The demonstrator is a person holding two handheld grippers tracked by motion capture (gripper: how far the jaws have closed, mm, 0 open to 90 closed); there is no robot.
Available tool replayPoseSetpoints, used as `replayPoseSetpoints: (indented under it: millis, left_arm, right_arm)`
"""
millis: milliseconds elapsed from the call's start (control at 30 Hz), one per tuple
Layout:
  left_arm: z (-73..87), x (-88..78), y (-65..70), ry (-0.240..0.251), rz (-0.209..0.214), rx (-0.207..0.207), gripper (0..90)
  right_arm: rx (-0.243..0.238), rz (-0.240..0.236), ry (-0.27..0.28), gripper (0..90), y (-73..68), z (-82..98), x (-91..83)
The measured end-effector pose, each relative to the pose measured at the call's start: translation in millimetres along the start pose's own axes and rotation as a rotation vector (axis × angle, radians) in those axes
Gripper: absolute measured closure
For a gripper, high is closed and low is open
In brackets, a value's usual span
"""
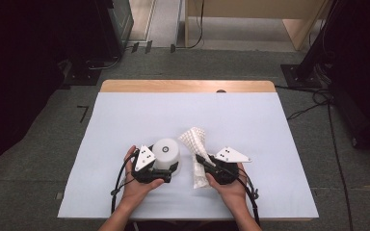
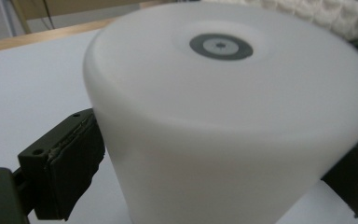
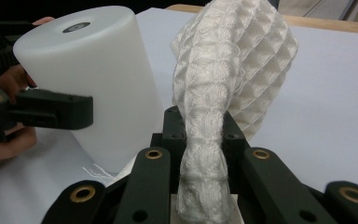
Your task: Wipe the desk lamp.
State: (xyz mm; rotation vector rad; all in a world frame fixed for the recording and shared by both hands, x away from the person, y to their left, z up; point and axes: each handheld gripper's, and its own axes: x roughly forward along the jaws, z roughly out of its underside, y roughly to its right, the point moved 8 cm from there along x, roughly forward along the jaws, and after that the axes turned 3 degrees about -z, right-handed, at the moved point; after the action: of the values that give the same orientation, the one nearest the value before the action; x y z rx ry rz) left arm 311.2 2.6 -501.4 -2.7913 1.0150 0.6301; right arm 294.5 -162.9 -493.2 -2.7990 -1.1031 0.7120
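A white upturned cup (image 1: 166, 151) (image 2: 223, 121) (image 3: 98, 70) stands on the white sheet (image 1: 255, 125), slightly left of centre near the front. My left gripper (image 1: 168, 167) (image 2: 219, 140) straddles its lower half with the jaws spread wide, pads right beside the walls; I see no squeeze. One of its fingers (image 3: 51, 112) crosses in front of the cup in the right gripper view. To the right of the cup, my right gripper (image 1: 200, 158) (image 3: 203, 128) is shut on a bunched white waffle-weave cloth (image 1: 195, 139) (image 3: 242, 60), whose free end stands up and fans out beyond the jaws.
The sheet covers a wooden table whose bare strip (image 1: 188, 85) shows along the far edge. Cup and cloth sit close together, a narrow gap between them. Grey floor, cables (image 1: 313, 103) and dark stands surround the table.
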Motion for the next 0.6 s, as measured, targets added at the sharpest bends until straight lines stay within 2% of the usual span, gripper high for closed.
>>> replayPoseSetpoints:
  millis: [33,100,167,233,333,400,433,500,533,600]
  left_arm:
    - [-0.5,-1.2,0.5,0.005,-0.017,-0.013,1.9]
    - [-0.2,-1.1,5.2,0.014,-0.078,-0.038,1.8]
    - [0.3,1.4,9.0,0.005,-0.125,-0.039,1.8]
    - [-0.6,3.5,11.0,0.004,-0.134,-0.049,4.6]
    - [-1.1,2.6,10.8,0.011,-0.131,-0.012,7.6]
    - [-2.1,1.1,7.8,0.012,-0.103,-0.015,8.1]
    - [-3.4,0.1,5.8,0.016,-0.070,-0.035,8.2]
    - [-7.5,-3.8,3.8,0.045,0.031,-0.089,8.4]
    - [-9.7,-5.9,3.1,0.057,0.060,-0.103,8.4]
    - [-12.8,-8.0,3.9,0.063,0.079,-0.081,8.5]
  right_arm:
    - [0.000,-0.002,0.001,78.2,-0.8,-0.2,0.2]
    - [0.000,-0.002,0.002,78.1,-1.0,-0.5,0.2]
    - [0.002,0.000,0.003,78.1,-1.4,-0.3,0.3]
    - [0.002,-0.002,-0.003,78.0,-3.1,0.9,0.6]
    - [-0.002,-0.011,-0.011,77.9,-6.6,3.0,2.7]
    - [-0.004,-0.021,-0.022,77.8,-9.0,5.1,5.5]
    - [-0.003,-0.027,-0.030,77.8,-11.0,6.7,7.5]
    - [-0.014,-0.037,-0.047,77.7,-15.7,10.6,12.3]
    - [-0.019,-0.038,-0.056,77.7,-18.3,12.4,14.3]
    - [-0.029,-0.046,-0.059,77.8,-23.5,13.4,16.6]
